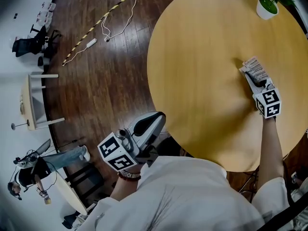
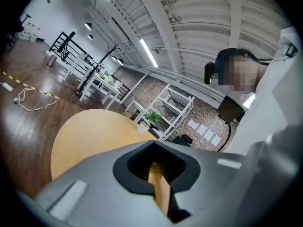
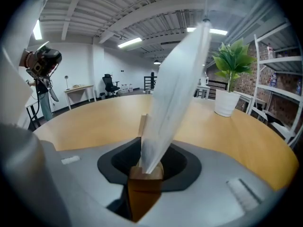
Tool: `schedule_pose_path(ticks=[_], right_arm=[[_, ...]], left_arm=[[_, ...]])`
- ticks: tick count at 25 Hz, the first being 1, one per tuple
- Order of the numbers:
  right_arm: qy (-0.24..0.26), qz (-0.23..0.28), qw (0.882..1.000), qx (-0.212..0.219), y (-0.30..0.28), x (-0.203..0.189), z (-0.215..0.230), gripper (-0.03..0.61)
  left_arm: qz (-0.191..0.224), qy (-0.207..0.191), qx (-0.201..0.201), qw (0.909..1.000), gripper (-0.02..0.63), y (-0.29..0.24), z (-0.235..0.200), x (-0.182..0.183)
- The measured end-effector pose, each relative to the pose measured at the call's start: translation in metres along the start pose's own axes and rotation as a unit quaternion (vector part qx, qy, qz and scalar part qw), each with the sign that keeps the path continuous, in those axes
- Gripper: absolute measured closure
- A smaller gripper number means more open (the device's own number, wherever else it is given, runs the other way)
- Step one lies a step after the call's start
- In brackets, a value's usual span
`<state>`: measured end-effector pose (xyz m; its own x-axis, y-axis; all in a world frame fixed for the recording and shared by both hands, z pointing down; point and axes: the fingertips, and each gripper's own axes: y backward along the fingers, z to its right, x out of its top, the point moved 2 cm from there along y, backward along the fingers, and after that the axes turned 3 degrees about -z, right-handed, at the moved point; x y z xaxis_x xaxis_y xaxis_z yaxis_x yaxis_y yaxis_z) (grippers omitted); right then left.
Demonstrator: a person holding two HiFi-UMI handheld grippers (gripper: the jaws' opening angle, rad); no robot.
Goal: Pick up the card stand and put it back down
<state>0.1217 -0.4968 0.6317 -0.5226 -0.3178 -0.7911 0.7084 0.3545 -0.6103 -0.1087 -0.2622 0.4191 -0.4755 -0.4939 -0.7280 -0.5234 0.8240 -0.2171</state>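
The left gripper point(image 1: 152, 123) hangs nearest, off the near left edge of the round light-wood table point(image 1: 202, 76), its jaws drawn together on nothing. Farther right, the right gripper point(image 1: 255, 80) is clenched on the small wooden-block card stand with its tilted white card point(image 1: 255, 67), low over the tabletop. A small green plant in a white pot point(image 1: 267, 6) stands at the far right edge.

Person wore a white shirt point(image 1: 192, 196) and dark wristband point(image 1: 129, 175). Left gripper point(image 1: 151, 121) and right gripper point(image 1: 251, 76) were grey, with black-and-white marker cubes point(image 1: 117, 152).
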Motion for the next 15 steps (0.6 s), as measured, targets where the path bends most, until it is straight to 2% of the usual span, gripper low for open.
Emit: schedule_pose_path(ticks=[4,7,11,15], right_arm=[[-0.007,-0.013,1.0,0.016,-0.005,-0.001,-0.001,0.452],[-0.007,-0.027,0.999,0.02,-0.006,-0.003,-0.003,0.429],[-0.027,-0.037,0.999,-0.001,0.006,-0.013,0.001,0.376],[-0.062,-0.042,0.996,-0.051,0.025,-0.038,0.001,0.35]], left_arm=[[-0.014,-0.003,-0.014,0.9998,0.626,-0.004,0.007,-0.007],[-0.009,0.002,-0.012,0.9999,0.626,0.001,0.008,-0.008],[0.003,-0.013,-0.014,0.9998,0.626,0.006,0.011,-0.004],[0.002,-0.022,-0.031,0.9993,0.626,0.004,0.006,-0.009]])
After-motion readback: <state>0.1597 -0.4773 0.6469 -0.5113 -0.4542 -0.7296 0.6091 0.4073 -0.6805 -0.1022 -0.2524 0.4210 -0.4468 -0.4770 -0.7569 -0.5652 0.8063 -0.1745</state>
